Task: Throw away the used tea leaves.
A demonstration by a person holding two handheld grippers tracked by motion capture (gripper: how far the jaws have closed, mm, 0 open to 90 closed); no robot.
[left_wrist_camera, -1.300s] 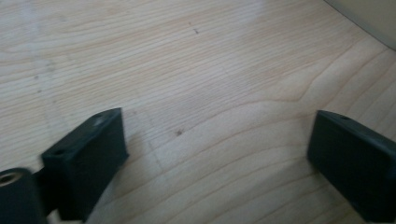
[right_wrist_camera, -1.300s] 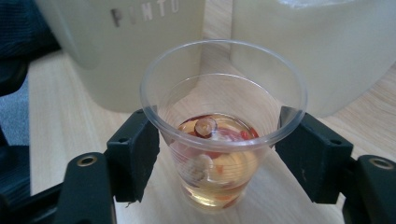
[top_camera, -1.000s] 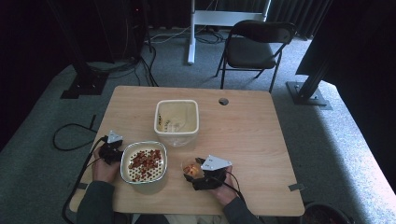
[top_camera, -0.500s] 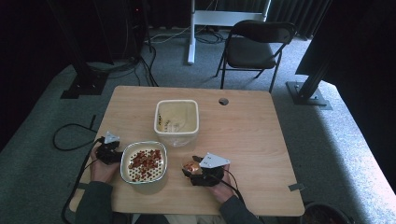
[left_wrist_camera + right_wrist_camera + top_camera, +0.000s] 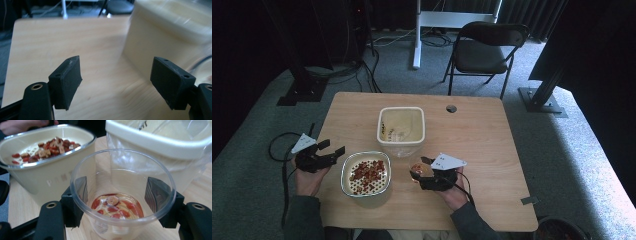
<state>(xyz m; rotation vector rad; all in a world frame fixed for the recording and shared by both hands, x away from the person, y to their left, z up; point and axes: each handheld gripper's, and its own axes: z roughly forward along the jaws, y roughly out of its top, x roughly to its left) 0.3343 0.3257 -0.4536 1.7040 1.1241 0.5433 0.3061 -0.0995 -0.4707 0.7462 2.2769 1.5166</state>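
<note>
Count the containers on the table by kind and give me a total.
Cream tubs: 2, one with dried fruit, one behind it
Clear plastic cups: 1, held in the right gripper
Total: 3

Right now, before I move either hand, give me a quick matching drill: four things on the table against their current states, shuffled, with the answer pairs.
Things:
1. clear plastic cup
2. strainer bowl
3. square tub
4. left tongs

States:
A. open, holding nothing
B. no dried fruit visible inside, farthest from the person
C. held between the right tongs, a few red pieces at the bottom
D. piled with red dried fruit on a perforated floor

Pairs: 1-C, 2-D, 3-B, 4-A
</note>
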